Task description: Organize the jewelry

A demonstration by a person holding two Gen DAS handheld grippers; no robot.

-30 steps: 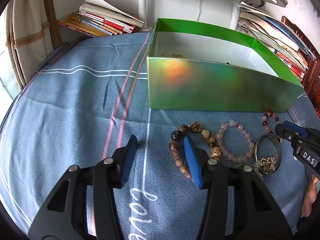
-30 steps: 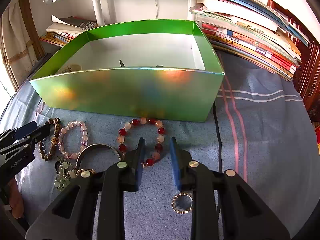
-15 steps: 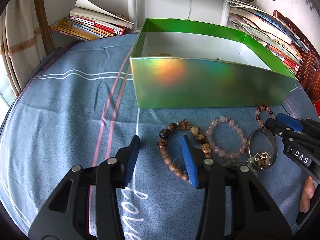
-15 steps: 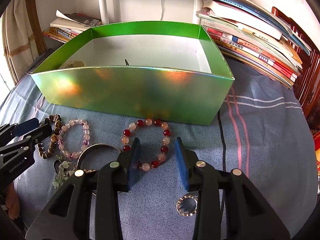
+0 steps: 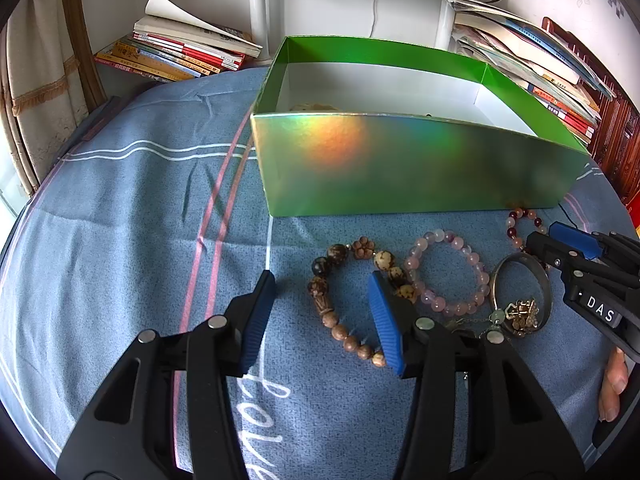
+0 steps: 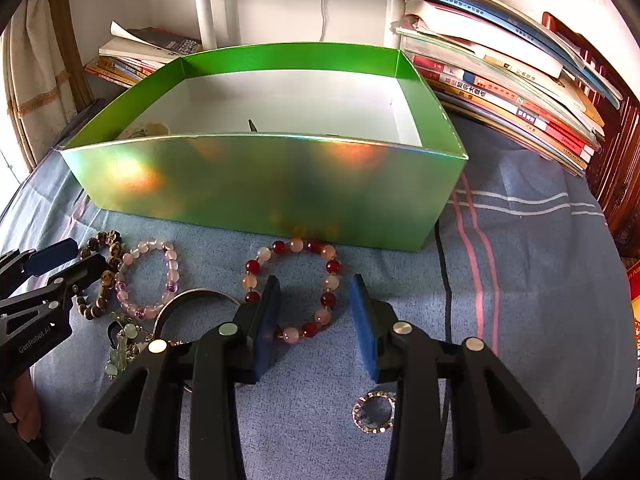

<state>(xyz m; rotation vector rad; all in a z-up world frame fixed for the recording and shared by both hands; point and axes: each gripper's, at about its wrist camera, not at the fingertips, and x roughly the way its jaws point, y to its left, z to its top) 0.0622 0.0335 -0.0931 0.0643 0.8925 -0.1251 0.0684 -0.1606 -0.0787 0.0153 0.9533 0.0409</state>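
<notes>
In front of the green box [image 5: 416, 168], the left gripper [image 5: 322, 316], jaws just opened wider, straddles one side of the brown bracelet [image 5: 344, 300] untouched, and the right gripper [image 6: 314, 320], half-open, brackets the red bracelet's [image 6: 296, 288] near side, where round beads could roll out.

We read "DAS" in white letters on the black body of the right gripper [image 5: 576, 240], and "GenRobot.AI" along the side of the left gripper [image 6: 68, 262]. White script on the blue cloth [image 5: 140, 208] shows part of a word, "Love". Print on the spines of the stacked books [image 6: 512, 100] stays too small to read.
</notes>
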